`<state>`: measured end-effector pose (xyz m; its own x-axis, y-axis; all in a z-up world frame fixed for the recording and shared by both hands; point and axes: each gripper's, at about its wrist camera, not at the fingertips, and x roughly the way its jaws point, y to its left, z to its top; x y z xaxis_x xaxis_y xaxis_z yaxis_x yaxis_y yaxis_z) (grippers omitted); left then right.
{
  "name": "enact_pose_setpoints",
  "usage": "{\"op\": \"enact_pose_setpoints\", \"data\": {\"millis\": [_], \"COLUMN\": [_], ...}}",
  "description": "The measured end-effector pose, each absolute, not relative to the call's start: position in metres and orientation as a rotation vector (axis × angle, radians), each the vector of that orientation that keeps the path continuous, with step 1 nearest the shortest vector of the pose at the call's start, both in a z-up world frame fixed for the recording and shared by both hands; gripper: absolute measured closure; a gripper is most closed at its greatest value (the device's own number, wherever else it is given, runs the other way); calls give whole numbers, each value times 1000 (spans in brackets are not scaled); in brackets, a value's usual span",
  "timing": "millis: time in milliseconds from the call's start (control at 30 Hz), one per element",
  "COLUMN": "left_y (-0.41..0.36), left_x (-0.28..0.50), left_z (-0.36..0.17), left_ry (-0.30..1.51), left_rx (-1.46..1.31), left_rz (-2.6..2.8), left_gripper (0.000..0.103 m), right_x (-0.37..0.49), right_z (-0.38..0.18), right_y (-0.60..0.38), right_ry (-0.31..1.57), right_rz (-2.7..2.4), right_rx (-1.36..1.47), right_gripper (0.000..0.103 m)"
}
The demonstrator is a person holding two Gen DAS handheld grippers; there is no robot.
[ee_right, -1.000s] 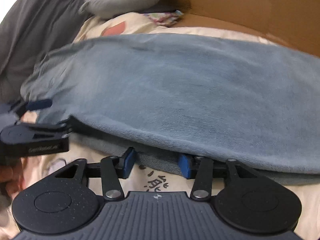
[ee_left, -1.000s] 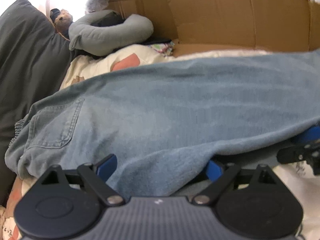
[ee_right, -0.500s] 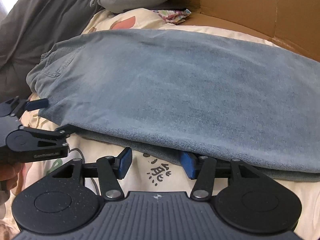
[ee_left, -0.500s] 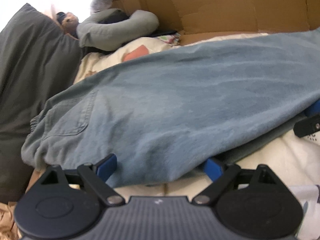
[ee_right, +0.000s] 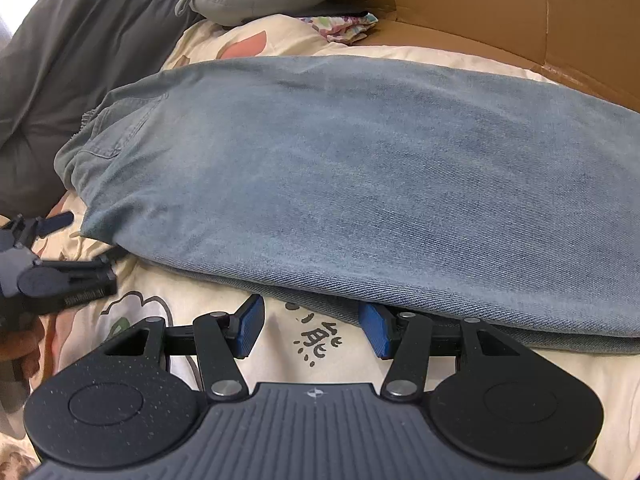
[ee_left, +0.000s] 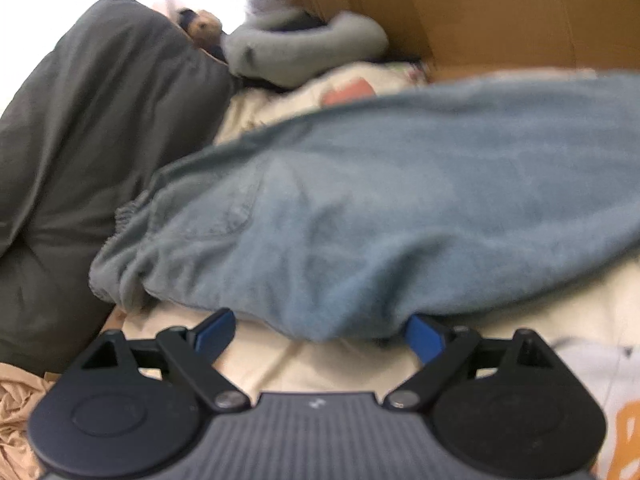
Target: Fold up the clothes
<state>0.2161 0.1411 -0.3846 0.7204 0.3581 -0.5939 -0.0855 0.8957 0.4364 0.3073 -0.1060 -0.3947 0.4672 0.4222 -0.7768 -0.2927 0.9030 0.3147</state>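
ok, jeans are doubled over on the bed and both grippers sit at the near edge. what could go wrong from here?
1. The right gripper stands open with only the lower layer's edge near its pads; closing here may catch one layer of the jeans, so the fold could split.
2. The left gripper is also open, and its view is blurred, so its grasp point is hard to judge.
3. Either could pinch the printed bedsheet along with the denim.
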Motion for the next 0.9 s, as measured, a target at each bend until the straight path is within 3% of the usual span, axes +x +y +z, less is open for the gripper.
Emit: {"op": "enact_pose_setpoints", "data": {"millis": [233,700,900], "left_y": [141,165,170], "left_x": [214,221,218], "left_z": [-369,-404,-394], "left_ry": [624,800,740], "left_rx": [408,351,369], "left_rz": [258,238,240], "left_gripper": [10,11,11], "right_x": [307,324,321], "right_z": [-395,-381,-388], "right_y": [-106,-124,-121], "right_ry": [993,949,970], "right_rz": [443,415,423], "right_rx": [143,190,178], "right_gripper": [44,45,45]}}
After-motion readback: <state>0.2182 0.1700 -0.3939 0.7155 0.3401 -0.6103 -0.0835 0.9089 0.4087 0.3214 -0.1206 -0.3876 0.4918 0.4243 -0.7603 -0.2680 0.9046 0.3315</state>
